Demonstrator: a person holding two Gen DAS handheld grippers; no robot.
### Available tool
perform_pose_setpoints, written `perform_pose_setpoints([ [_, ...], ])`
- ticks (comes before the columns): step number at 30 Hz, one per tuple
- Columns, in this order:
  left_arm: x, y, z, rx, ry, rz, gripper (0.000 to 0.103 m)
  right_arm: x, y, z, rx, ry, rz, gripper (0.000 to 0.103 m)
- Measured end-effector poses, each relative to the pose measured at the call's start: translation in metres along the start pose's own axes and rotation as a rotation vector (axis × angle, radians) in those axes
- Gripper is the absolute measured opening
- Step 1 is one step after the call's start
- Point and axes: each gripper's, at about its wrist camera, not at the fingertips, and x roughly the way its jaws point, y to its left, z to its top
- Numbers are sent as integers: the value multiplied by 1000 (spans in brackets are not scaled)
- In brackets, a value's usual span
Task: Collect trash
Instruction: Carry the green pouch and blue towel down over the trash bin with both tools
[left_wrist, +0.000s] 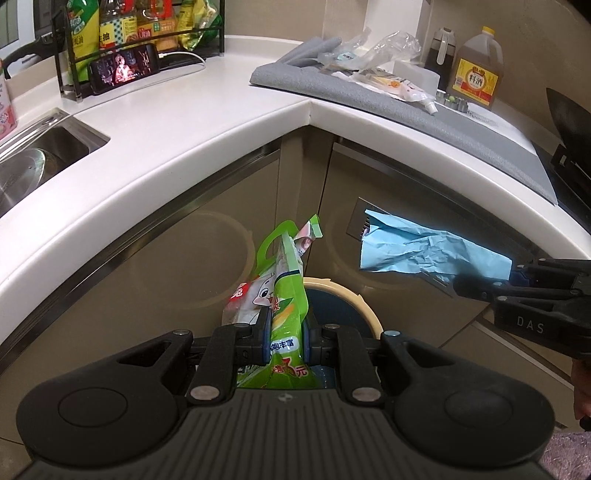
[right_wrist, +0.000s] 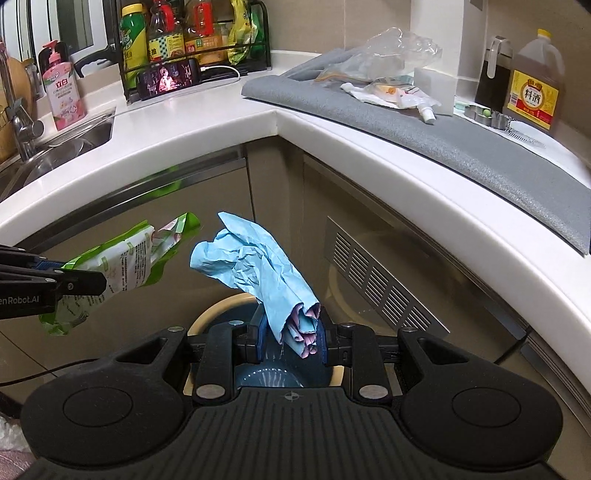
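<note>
Left wrist view: your left gripper (left_wrist: 286, 338) has its jaws pinching the green snack bag (left_wrist: 284, 291), long axis upright. The bin (left_wrist: 364, 308) lies directly below and just beyond the jaws, partly hidden by the bag.

Right wrist view: your right gripper (right_wrist: 291, 338) has its jaws pinching the crumpled blue paper (right_wrist: 258, 266), which leans up and away to the left. The bin (right_wrist: 221, 308) opening sits directly under these jaws. Judged from this, both loads hang over the bin; the right appears better centred.
</note>
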Motion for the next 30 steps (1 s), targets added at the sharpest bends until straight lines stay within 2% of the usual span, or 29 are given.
perform_pose_setpoints([
  [30,9,-1,2,11,12,8,17,14,-1,2,-6,33,-15,28],
])
